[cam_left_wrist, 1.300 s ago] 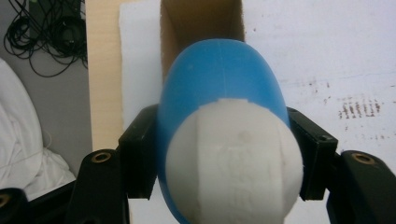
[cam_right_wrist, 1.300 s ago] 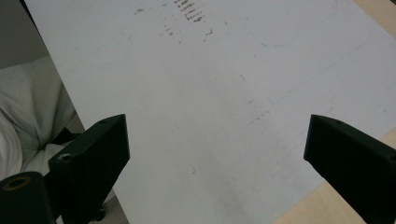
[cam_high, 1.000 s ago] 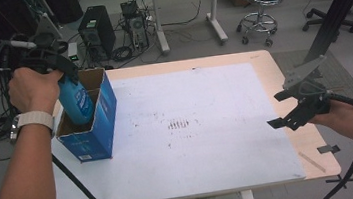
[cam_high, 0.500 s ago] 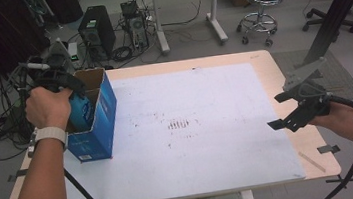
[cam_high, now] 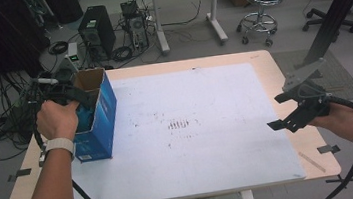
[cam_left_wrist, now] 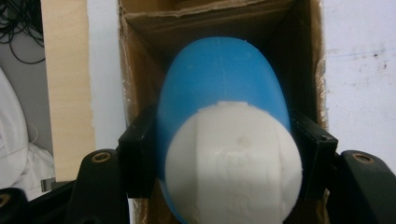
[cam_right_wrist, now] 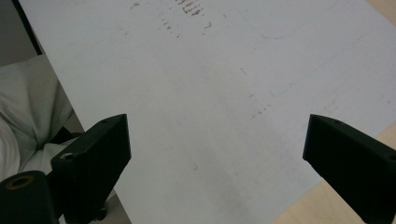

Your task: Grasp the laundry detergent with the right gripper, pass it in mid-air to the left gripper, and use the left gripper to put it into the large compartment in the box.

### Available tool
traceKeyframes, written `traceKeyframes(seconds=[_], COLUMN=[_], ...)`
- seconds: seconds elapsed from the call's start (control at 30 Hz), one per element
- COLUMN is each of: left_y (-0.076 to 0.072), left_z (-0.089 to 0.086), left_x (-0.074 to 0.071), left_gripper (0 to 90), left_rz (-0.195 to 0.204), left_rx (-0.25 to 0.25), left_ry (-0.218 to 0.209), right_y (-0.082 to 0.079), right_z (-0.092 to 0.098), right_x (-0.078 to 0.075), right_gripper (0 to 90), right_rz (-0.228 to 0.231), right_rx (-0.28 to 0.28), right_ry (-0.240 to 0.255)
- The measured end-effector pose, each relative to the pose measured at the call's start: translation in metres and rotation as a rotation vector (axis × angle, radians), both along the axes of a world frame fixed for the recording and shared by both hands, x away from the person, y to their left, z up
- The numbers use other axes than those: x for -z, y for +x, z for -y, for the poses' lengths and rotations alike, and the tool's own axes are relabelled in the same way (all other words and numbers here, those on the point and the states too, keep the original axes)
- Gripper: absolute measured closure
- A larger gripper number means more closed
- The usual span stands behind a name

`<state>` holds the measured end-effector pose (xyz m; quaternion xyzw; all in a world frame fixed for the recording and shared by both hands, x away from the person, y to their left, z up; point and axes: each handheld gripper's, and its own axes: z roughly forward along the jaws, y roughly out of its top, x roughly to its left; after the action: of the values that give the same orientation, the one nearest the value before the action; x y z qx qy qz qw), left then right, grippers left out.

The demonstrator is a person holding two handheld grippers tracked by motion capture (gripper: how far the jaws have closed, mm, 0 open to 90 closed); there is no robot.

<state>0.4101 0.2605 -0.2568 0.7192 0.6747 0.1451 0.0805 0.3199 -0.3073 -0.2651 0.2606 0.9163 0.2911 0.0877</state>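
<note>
— Which way does it point?
— The smooth blue plastic bottle with a white rounded cap (cam_left_wrist: 224, 116) runs lengthwise into the open blue cardboard box (cam_high: 97, 119) at nine o'clock on the worktop (cam_high: 207, 126), cap toward the left hand-held gripper (cam_left_wrist: 224, 154) clamping its sides.
— The other?
— The right hand-held gripper (cam_high: 289, 109) at three o'clock gapes wide, holding nothing.

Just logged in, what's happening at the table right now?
A person works with a gripper in each hand. The left gripper is shut on a blue bottle with a white cap, holding it in the open top of a blue cardboard box at the table's left edge. The right gripper is open with nothing in it, hovering over the right side of the white mat. No other loose items sit on the mat.
</note>
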Motion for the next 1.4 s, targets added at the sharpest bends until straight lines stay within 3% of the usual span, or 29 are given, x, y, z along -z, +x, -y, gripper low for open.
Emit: traceKeyframes(seconds=[0.23,0.53,1.0,1.13,1.2,1.4], left_y=[0.000,0.002,0.004,0.003,0.002,-0.001], left_z=[-0.001,-0.002,-0.005,-0.009,-0.010,-0.011], left_x=[0.009,0.020,0.021,0.021,0.018,0.002], left_gripper=[38.2,38.1,37.8,37.4,32.4,27.6], left_rz=[0.001,-0.026,-0.023,-0.026,-0.024,0.004], left_rx=[0.007,0.008,0.020,0.018,0.015,0.011], left_ry=[-0.007,-0.012,-0.024,-0.044,-0.063,-0.042], right_y=[0.000,0.000,0.000,-0.001,-0.002,-0.003], right_z=[0.000,0.000,-0.001,-0.001,0.000,0.000], right_x=[0.001,0.001,0.003,0.005,0.005,0.004], right_gripper=[7.5,7.7,8.9,8.8,8.3,8.0], right_rz=[-0.004,-0.007,-0.015,-0.014,-0.016,-0.015], right_rx=[0.001,0.004,0.005,0.003,0.005,0.005], right_ry=[-0.002,-0.006,-0.002,0.003,0.002,0.001])
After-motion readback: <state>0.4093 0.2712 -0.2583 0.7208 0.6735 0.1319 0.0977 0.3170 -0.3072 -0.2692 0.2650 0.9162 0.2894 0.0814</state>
